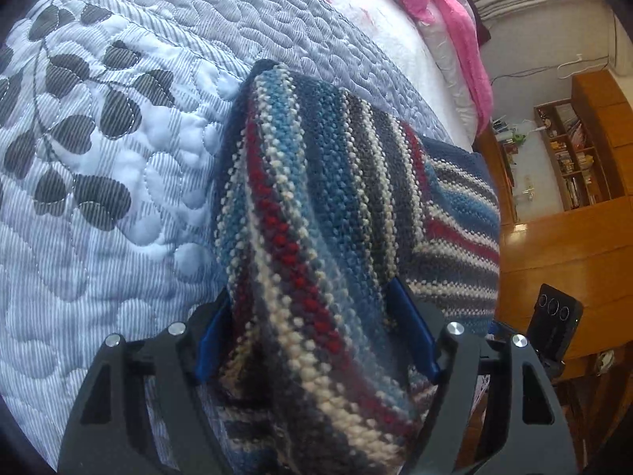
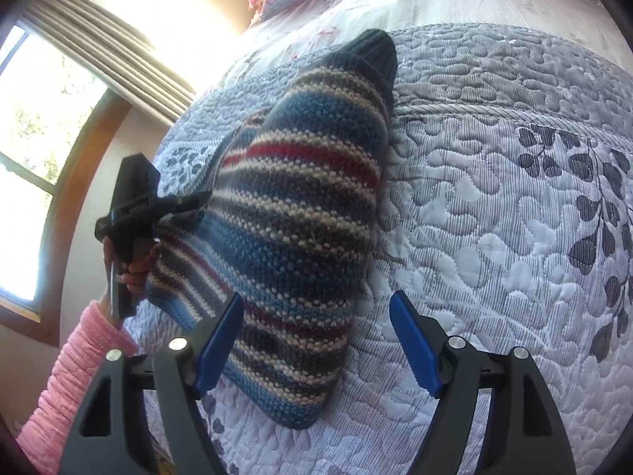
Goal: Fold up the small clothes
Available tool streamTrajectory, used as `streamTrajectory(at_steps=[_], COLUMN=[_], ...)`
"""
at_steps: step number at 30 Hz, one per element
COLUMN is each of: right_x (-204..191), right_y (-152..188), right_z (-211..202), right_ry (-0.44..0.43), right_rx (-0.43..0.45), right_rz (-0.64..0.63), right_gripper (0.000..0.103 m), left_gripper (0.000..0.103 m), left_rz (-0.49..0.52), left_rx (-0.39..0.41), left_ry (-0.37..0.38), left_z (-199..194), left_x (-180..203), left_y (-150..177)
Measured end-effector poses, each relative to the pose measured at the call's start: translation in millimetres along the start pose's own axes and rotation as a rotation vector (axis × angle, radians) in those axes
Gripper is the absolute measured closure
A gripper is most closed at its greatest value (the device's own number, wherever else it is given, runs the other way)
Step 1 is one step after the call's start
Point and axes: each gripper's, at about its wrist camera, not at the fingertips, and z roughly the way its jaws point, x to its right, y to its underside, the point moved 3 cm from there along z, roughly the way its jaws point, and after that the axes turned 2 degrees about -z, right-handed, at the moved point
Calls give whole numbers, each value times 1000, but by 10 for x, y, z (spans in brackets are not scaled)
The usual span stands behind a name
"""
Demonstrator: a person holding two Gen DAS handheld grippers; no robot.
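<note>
A striped knit sweater in blue, grey, cream and red lies bunched on the quilted bedspread. My left gripper has its blue fingers spread wide, with a thick fold of the knit lying between them. From the right wrist view, the left gripper meets the sweater at its left edge, held by a hand in a pink sleeve. One dark-cuffed sleeve points toward the head of the bed. My right gripper is open just over the sweater's near edge, holding nothing.
The bed's side edge runs close to the sweater, with wooden floor beyond it. A pink blanket lies at the head of the bed. A bookshelf stands by the wall. A curtained window is on the left.
</note>
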Motion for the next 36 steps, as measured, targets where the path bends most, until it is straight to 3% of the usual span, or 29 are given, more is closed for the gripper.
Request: streamTrajectory(at_steps=[8, 11, 13, 15, 17, 20, 25, 32, 36], right_x=[209, 227, 199, 174, 171, 123, 167, 502, 865], right_y=[-316, -328, -307, -283, -253, -199, -30, 447, 744], right_z=[383, 588, 612, 546, 455, 285, -192, -1112, -1491], right_ry=[-151, -222, -221, -231, -267, -275, -304, -243, -184], right_rx=[-31, -52, -40, -24, -17, -5, 17, 45, 54], right_rz=[176, 219, 206, 187, 194, 166, 131, 110, 141], right_gripper=[15, 16, 25, 38, 50, 52, 53, 53, 53], left_gripper=[14, 14, 22, 38, 49, 58, 61, 61, 61], left_rz=[57, 106, 105, 110, 118, 112, 122, 140, 184], left_rx=[-1, 0, 3, 9, 20, 45, 51, 16, -6], left_ry=[7, -17, -15, -23, -23, 39, 112, 204, 203], left_z=[142, 219, 228, 226, 205, 151, 170, 482, 802], left_x=[179, 280, 314, 355, 409, 524, 893, 1636, 2000], left_y=[-21, 21, 26, 46, 89, 168, 422, 918, 1160])
